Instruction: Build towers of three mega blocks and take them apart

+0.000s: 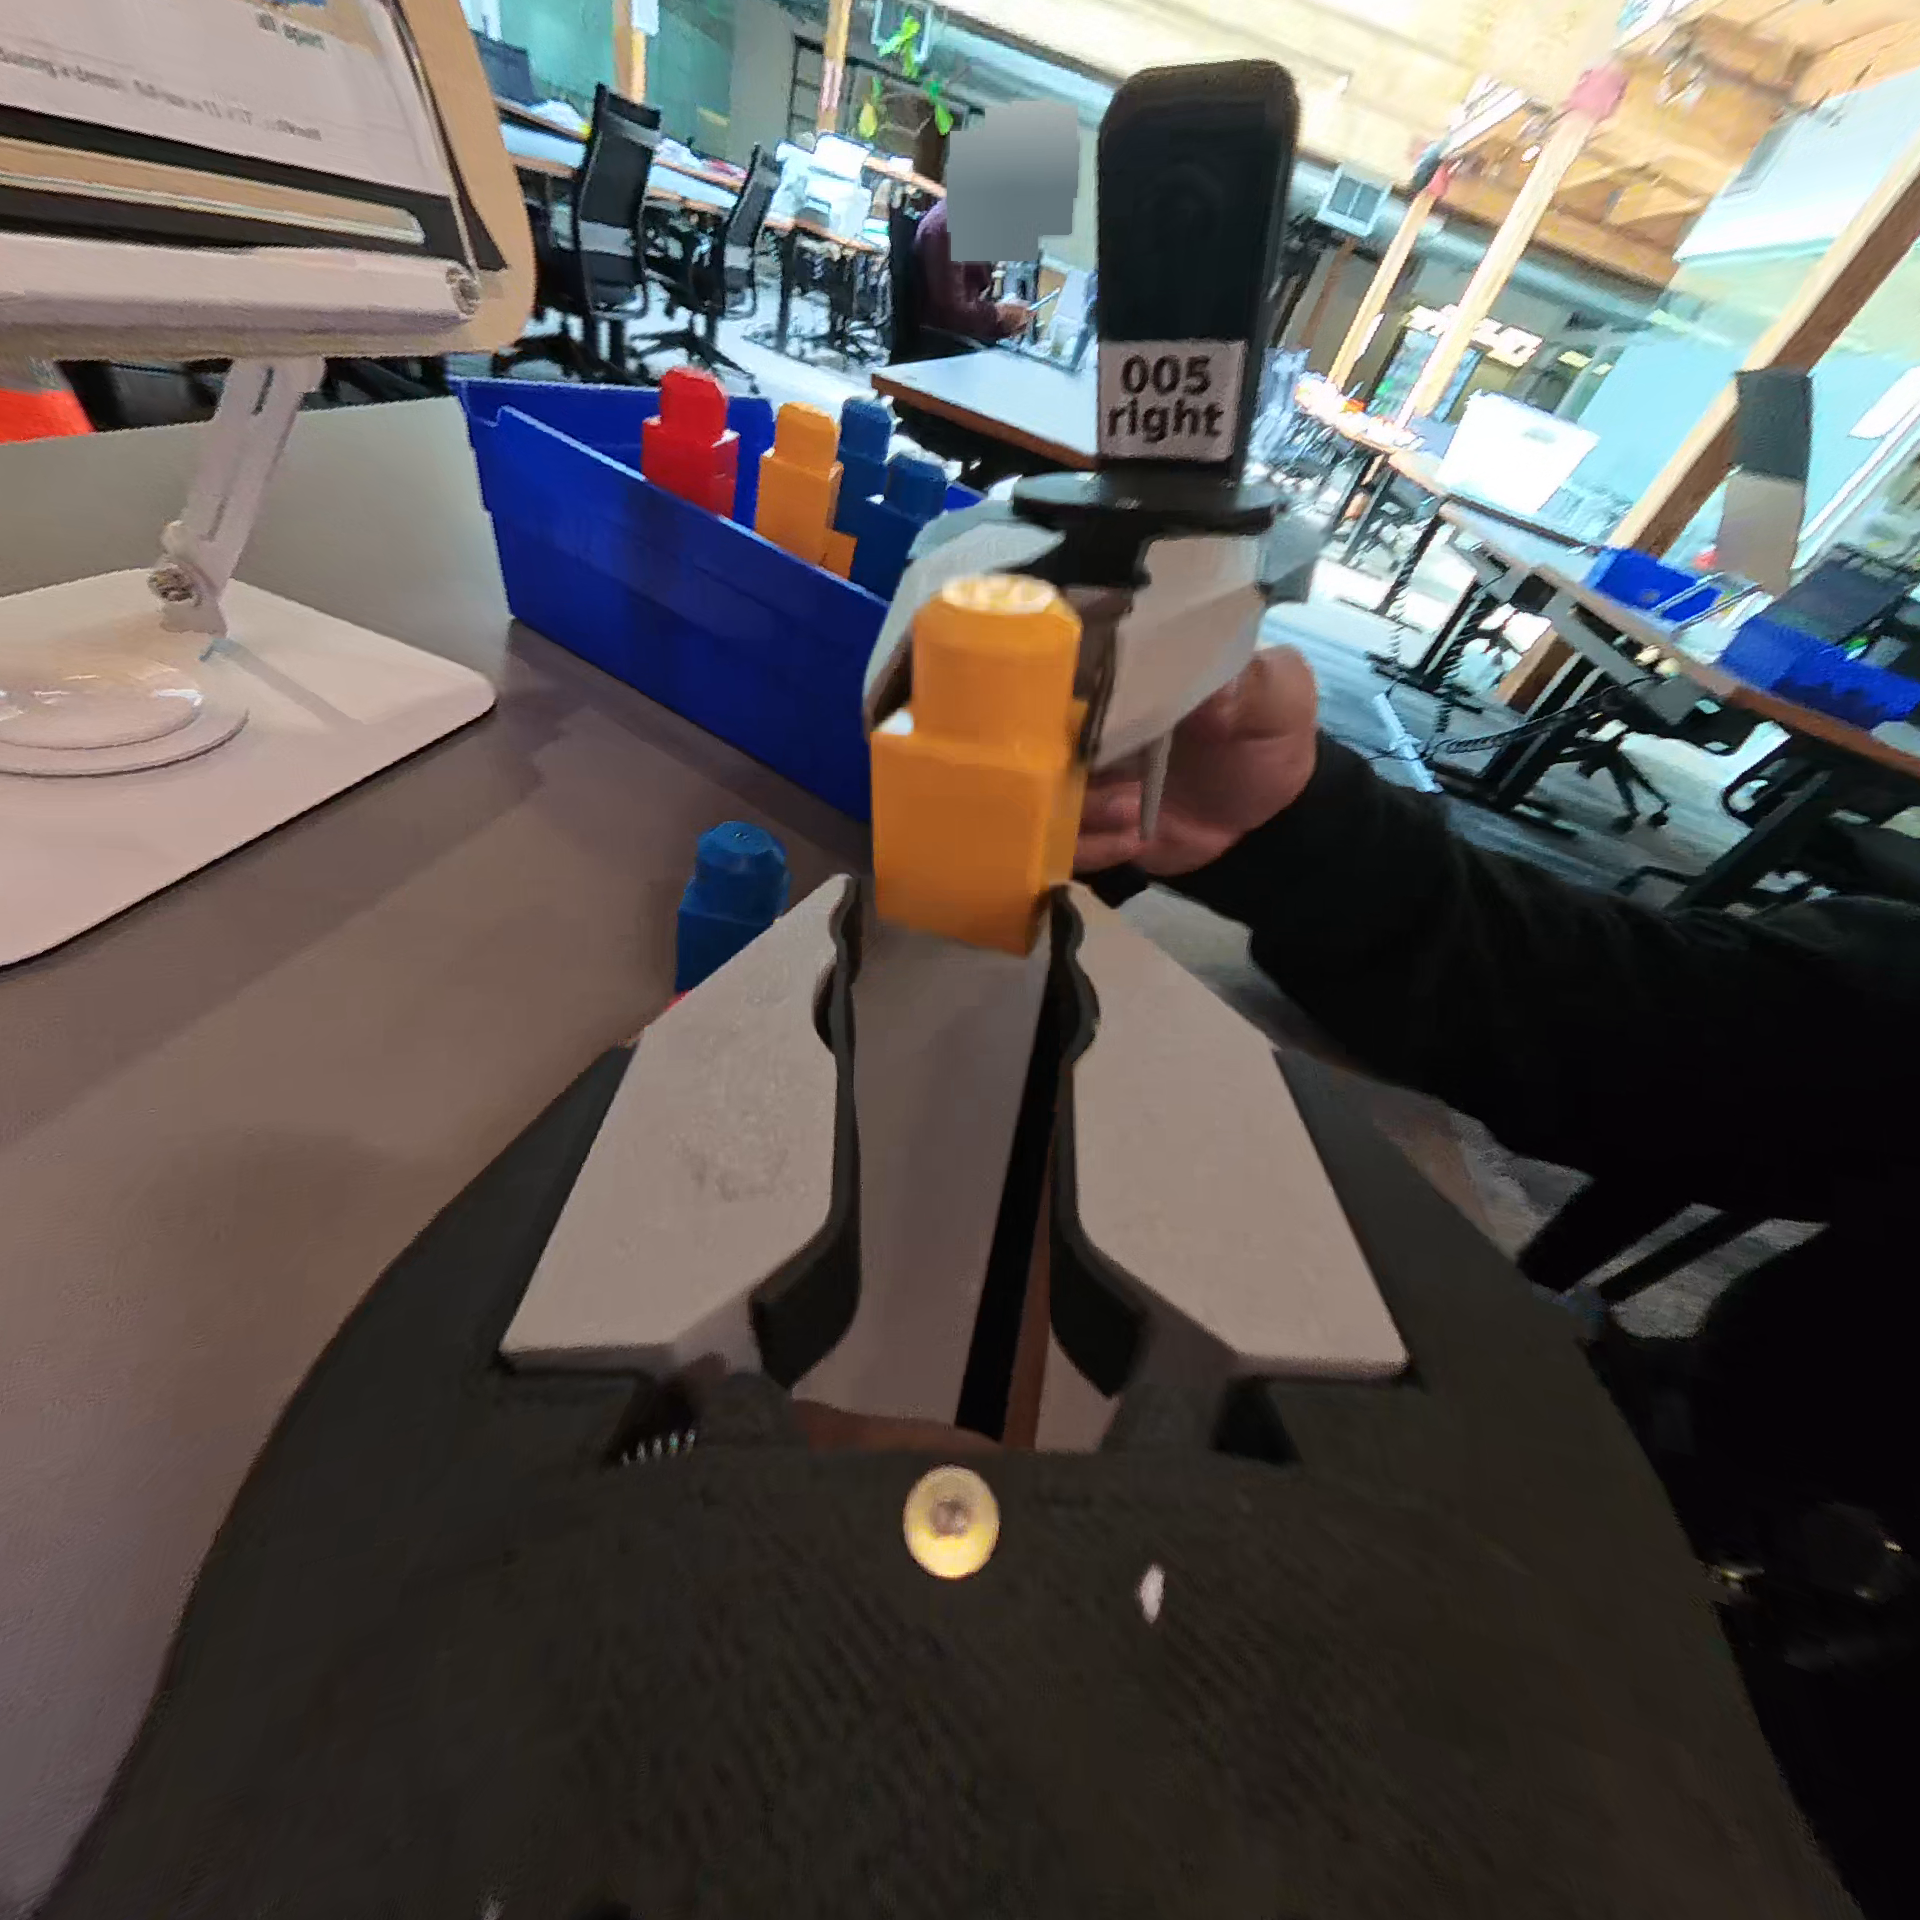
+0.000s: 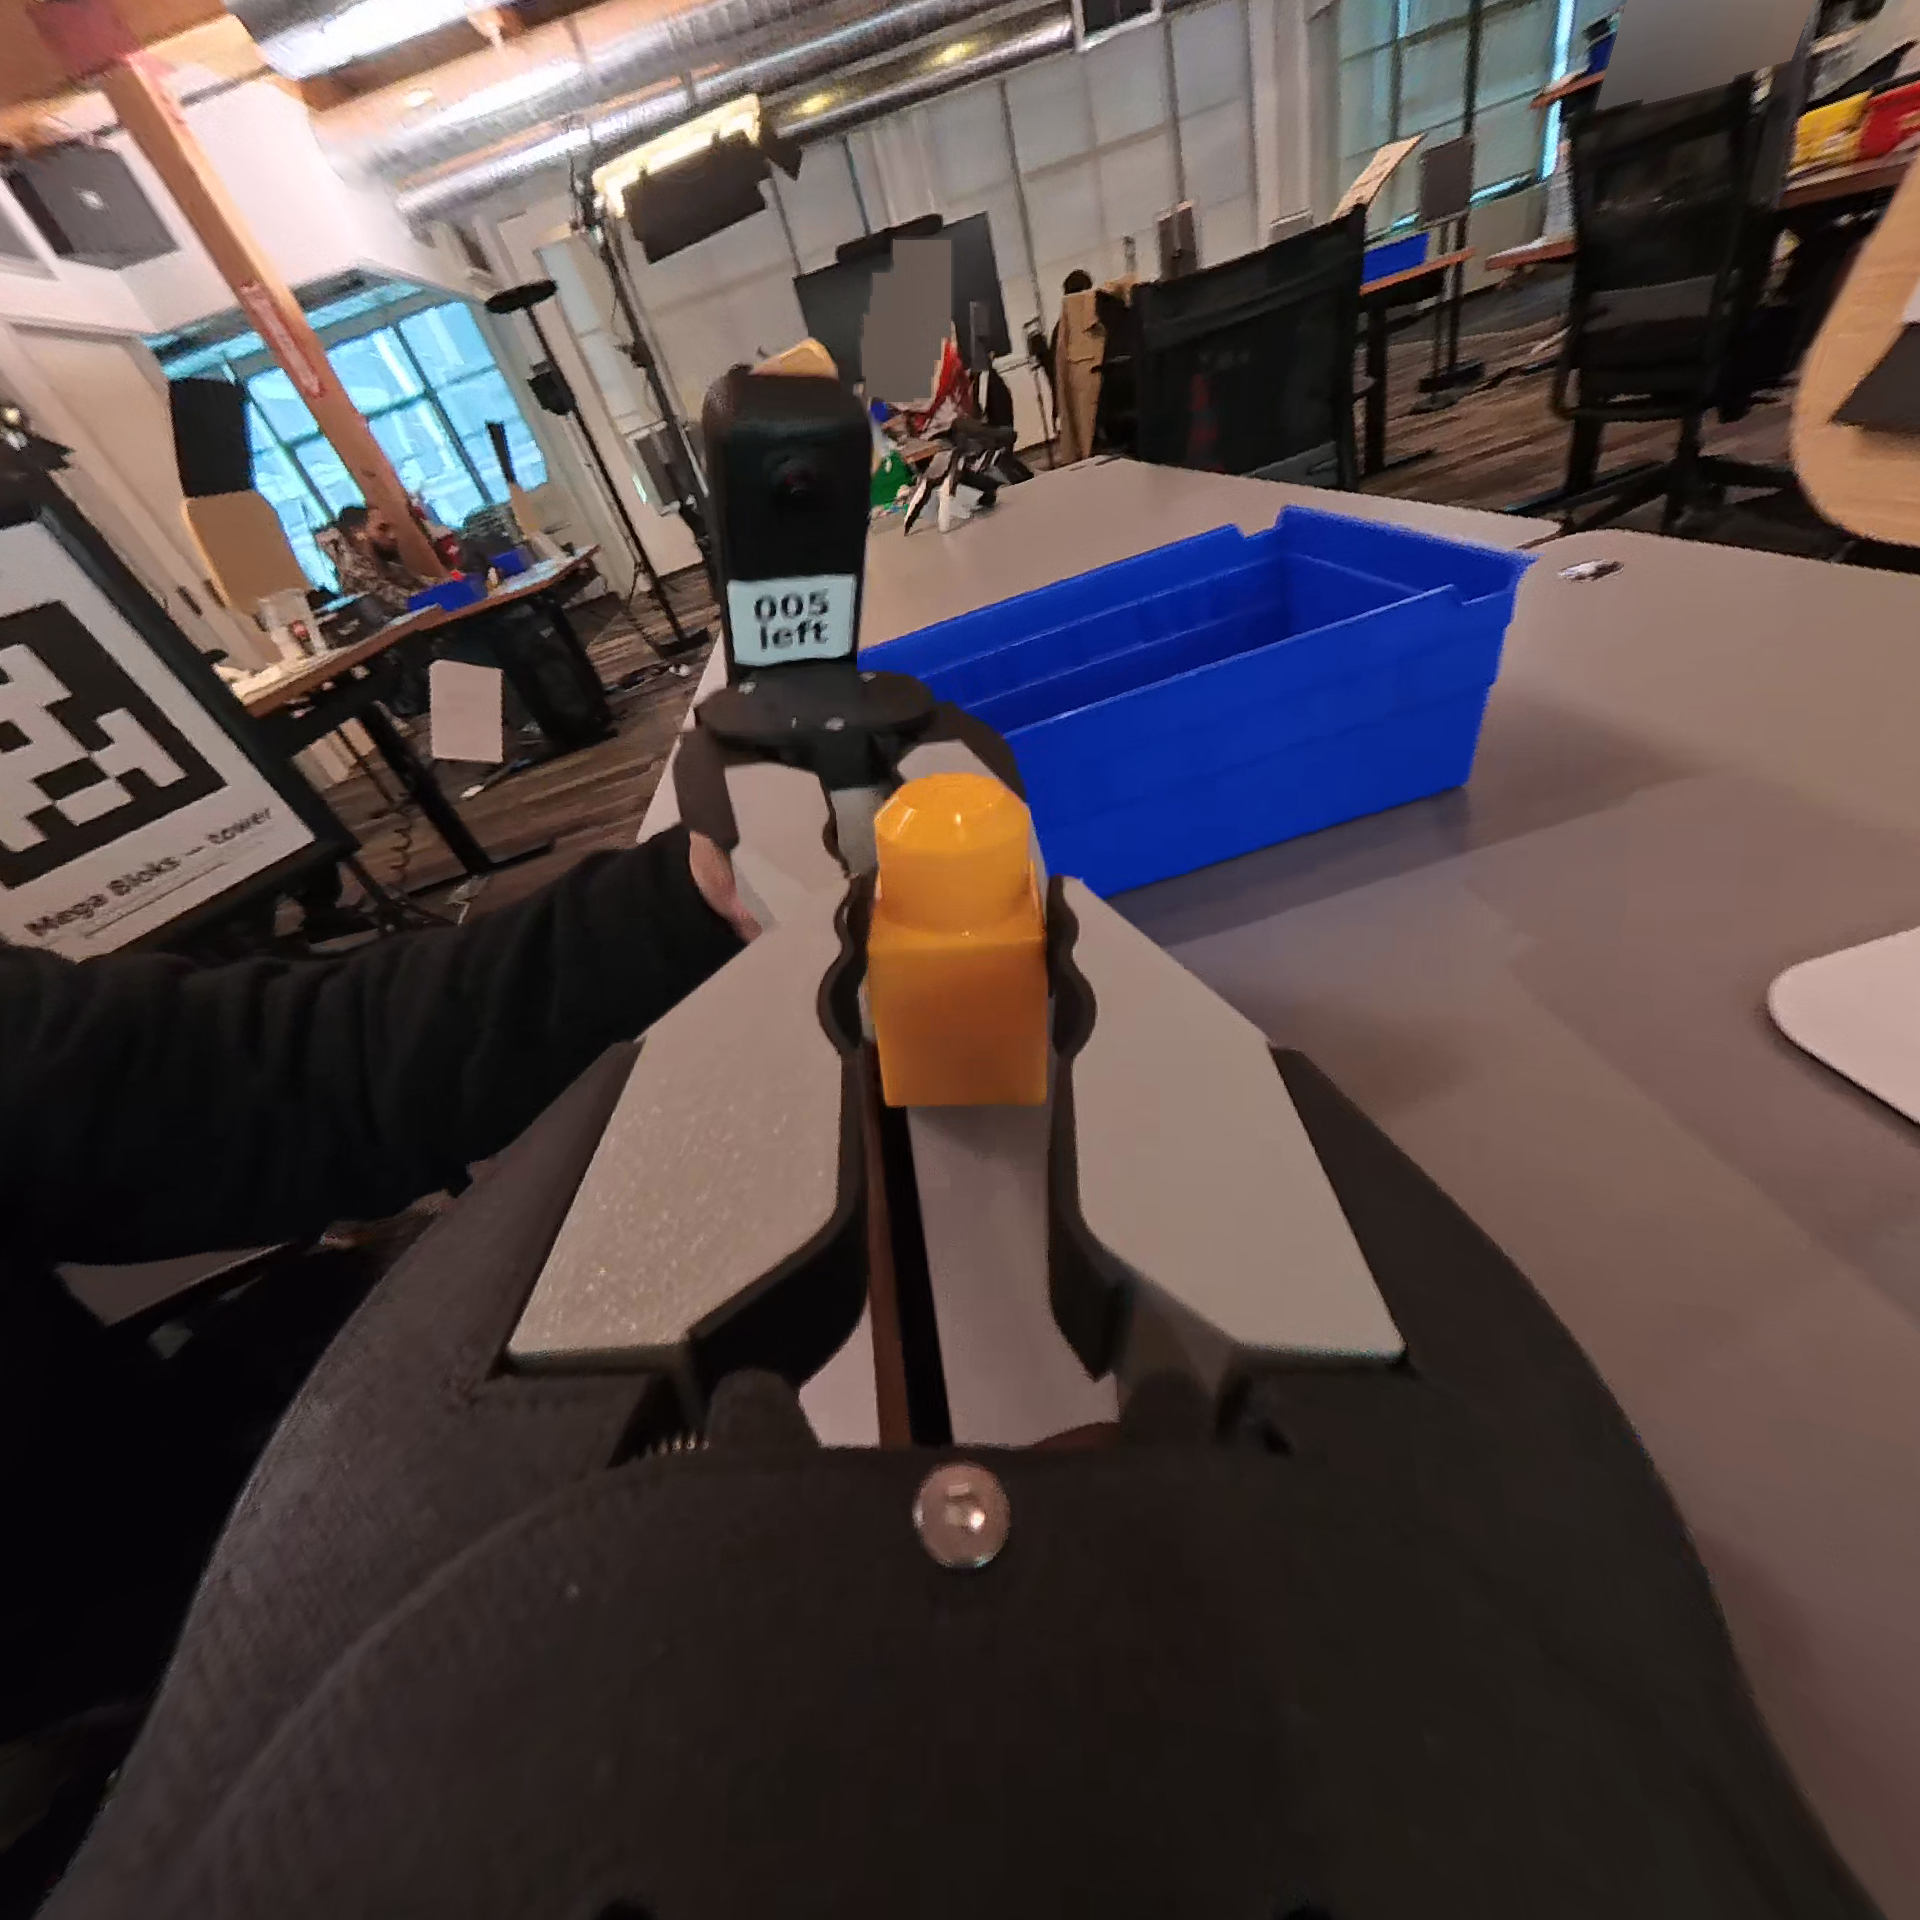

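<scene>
Grippers face each other above the table [image 2: 1558,935]: left gripper [image 1: 951,899] and right gripper [image 2: 956,935] both clenched on one orange block [image 1: 971,790], held upright. Blue bin [image 1: 665,582] behind.

My own left gripper [image 1: 951,904] covers the bottom edge of the orange block [image 1: 971,774], so I cannot tell if something is attached under it. In the right wrist view my right gripper's fingers [image 2: 1075,997] hide both sides of this block. The blue block [image 1: 727,899] on the table is partly behind my left finger, its lower part unseen. The blocks in the blue bin [image 1: 665,592] are hidden below by its wall. The white stand [image 1: 208,665] is cut by the left edge. The hand [image 1: 1216,769] behind the right gripper is blurred.
</scene>
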`<state>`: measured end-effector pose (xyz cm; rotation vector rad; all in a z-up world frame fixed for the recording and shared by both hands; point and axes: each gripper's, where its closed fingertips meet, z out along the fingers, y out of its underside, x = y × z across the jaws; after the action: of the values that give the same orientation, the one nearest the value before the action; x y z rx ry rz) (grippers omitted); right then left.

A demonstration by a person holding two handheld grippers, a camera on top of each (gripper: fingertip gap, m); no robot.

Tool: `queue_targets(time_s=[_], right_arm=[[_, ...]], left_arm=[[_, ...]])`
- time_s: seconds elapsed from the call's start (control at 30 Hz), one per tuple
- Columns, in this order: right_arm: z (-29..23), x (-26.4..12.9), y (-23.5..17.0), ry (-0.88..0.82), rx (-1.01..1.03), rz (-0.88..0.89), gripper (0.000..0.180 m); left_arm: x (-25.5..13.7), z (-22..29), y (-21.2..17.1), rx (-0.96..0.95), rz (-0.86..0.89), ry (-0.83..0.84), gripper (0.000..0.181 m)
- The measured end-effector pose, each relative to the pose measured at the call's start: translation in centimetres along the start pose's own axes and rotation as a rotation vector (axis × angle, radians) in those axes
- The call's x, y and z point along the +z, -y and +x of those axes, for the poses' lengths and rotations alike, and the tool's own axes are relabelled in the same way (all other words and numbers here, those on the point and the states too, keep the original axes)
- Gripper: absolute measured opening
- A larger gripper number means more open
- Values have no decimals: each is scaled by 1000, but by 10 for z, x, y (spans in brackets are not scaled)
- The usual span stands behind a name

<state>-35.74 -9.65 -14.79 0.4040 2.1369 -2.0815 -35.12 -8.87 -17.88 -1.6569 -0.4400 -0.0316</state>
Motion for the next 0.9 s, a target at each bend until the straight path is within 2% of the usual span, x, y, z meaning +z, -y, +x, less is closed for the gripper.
queue_targets(time_s=[0.17, 0.37, 0.47, 0.73, 0.9], right_arm=[[13, -16, 15, -45, 51, 100, 31], [16, -25, 25, -59, 59, 153, 31], [17, -25, 25, -70, 53, 150, 31], [18, -25, 25, -73, 57, 150, 32], [20, -27, 26, -82, 57, 156, 31]], left_arm=[[6, -11, -12, 61, -62, 97, 40], [13, -41, -56, 196, -311, 272, 40], [11, -52, -75, 198, -422, 332, 39], [18, -76, -86, 289, -516, 452, 34], [28, -68, -98, 282, -571, 368, 4]])
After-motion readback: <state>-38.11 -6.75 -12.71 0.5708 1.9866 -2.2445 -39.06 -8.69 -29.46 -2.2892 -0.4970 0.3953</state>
